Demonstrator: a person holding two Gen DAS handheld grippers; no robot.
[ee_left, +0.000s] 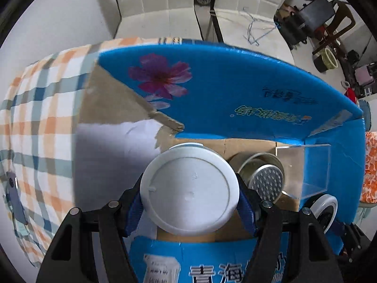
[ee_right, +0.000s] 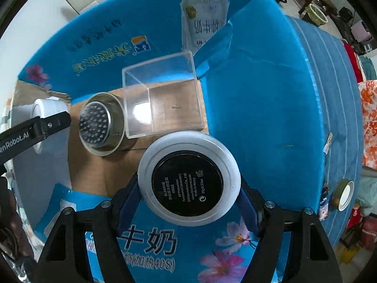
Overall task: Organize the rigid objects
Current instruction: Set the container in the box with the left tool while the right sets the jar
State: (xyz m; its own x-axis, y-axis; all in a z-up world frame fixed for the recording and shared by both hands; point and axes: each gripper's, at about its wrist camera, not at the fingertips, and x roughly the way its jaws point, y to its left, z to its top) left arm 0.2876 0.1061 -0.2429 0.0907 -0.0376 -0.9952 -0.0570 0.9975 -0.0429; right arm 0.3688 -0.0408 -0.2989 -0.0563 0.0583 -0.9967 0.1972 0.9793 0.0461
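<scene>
L gripper (ee_left: 189, 194) fingers clamped on white jar (ee_left: 189, 188), R gripper (ee_right: 188, 188) fingers on cosmetics compact (ee_right: 188, 179), both over blue carton (ee_right: 259, 118).

1. I see a table covered with a checked cloth (ee_left: 40, 118) in orange, blue and white; a bare white surface shows beyond its far edge.
2. Directly on the cloth stands an open blue cardboard box (ee_left: 235, 89), its flaps folded outward, printed with purple flowers and Chinese lettering.
3. The box floor (ee_right: 94, 172) is plain brown cardboard, and it carries two things:
   - a metal cup (ee_right: 102, 123) lying on its side, its perforated end facing me;
   - a clear plastic cube (ee_right: 162, 96), just beside the cup and against the blue far wall.
4. A small dark object (ee_left: 14, 200) lies on the cloth near its left edge; I cannot tell what it is.
</scene>
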